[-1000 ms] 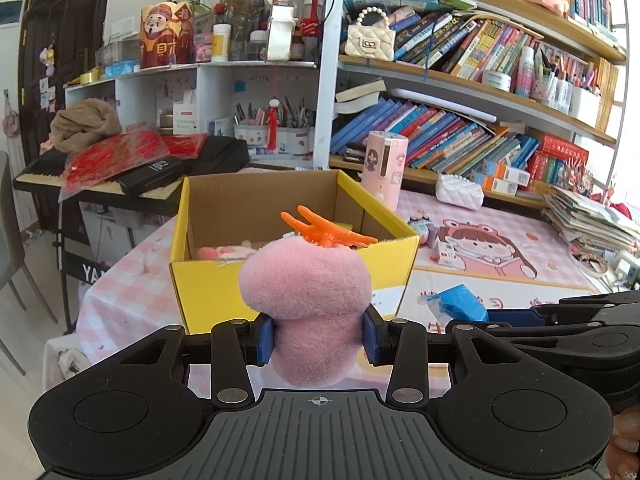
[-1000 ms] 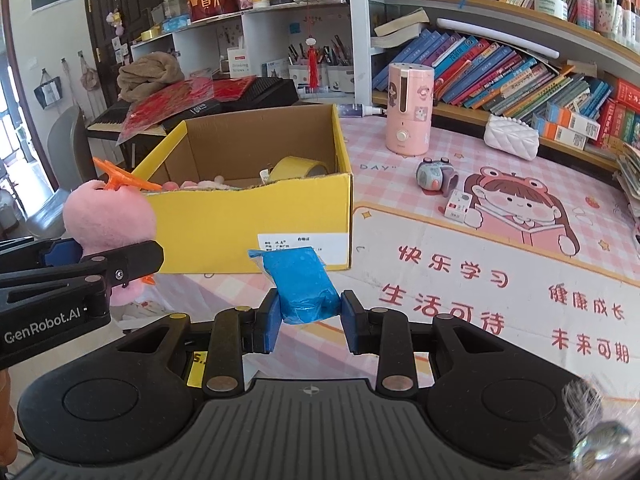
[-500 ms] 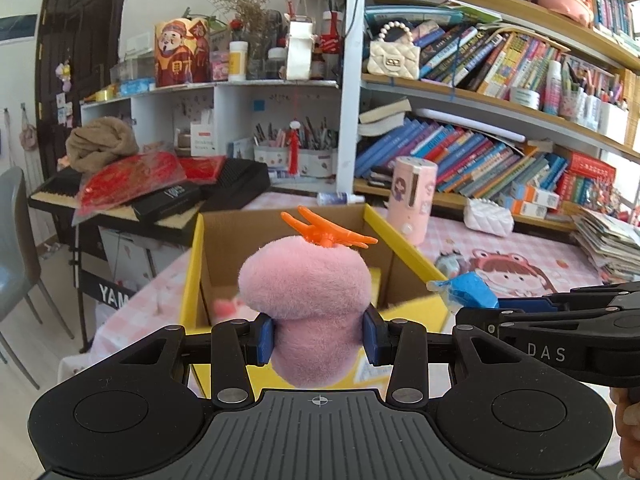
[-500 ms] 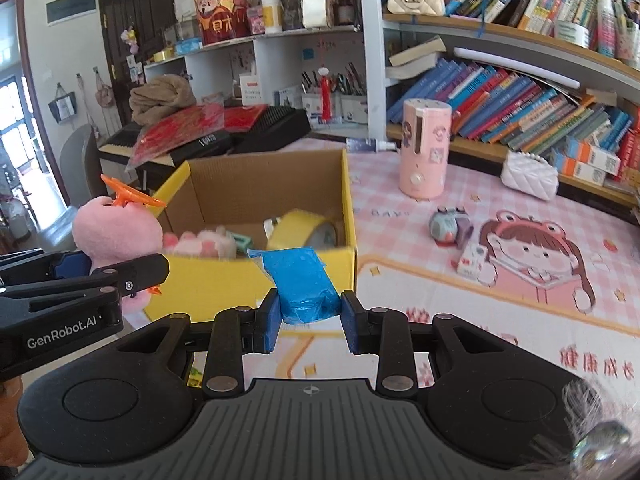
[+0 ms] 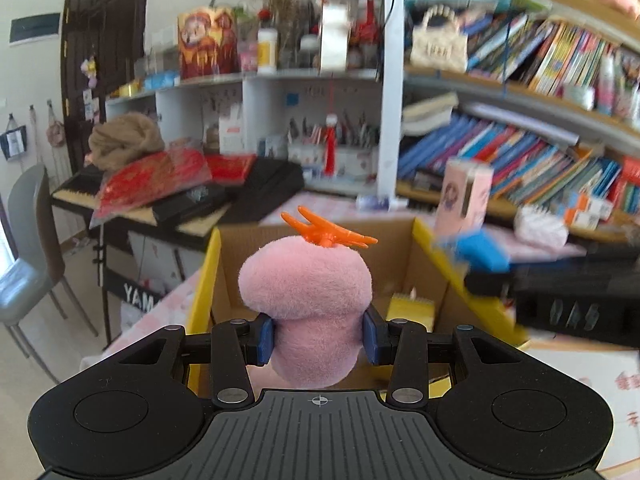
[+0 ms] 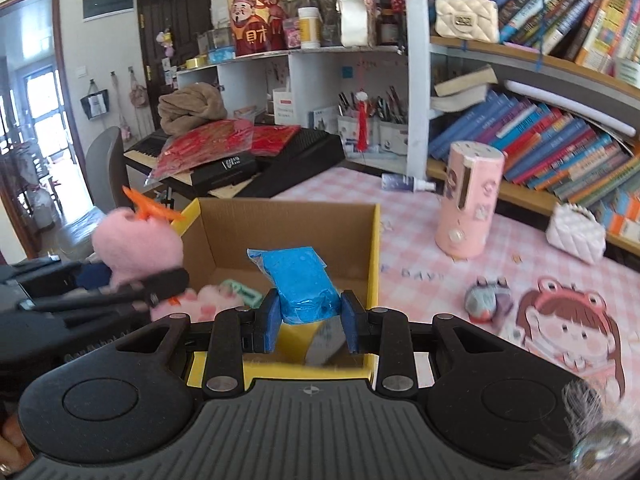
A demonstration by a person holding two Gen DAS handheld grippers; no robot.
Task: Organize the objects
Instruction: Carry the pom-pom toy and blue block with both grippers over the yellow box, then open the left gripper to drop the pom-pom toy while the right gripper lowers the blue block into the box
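1. Cardboard box (image 6: 288, 224), open-topped with yellow outer walls, stands on the pink checked tabletop (image 6: 420, 240); its near rim lies just below both grippers.
2. Box interior holds a green packet (image 6: 240, 290) and a pink soft item (image 6: 200, 300) at the left; the middle floor is bare.
3. To the right of the box the tabletop is open up to a pink cylinder (image 6: 470, 200).
4. Left gripper (image 5: 319, 334): jaws clenched on a pink plush toy (image 5: 306, 284) with an orange clip (image 5: 326, 232), held over the box.
5. Right gripper (image 6: 308, 318): jaws grasping a blue packet (image 6: 298, 282), above the near rim.
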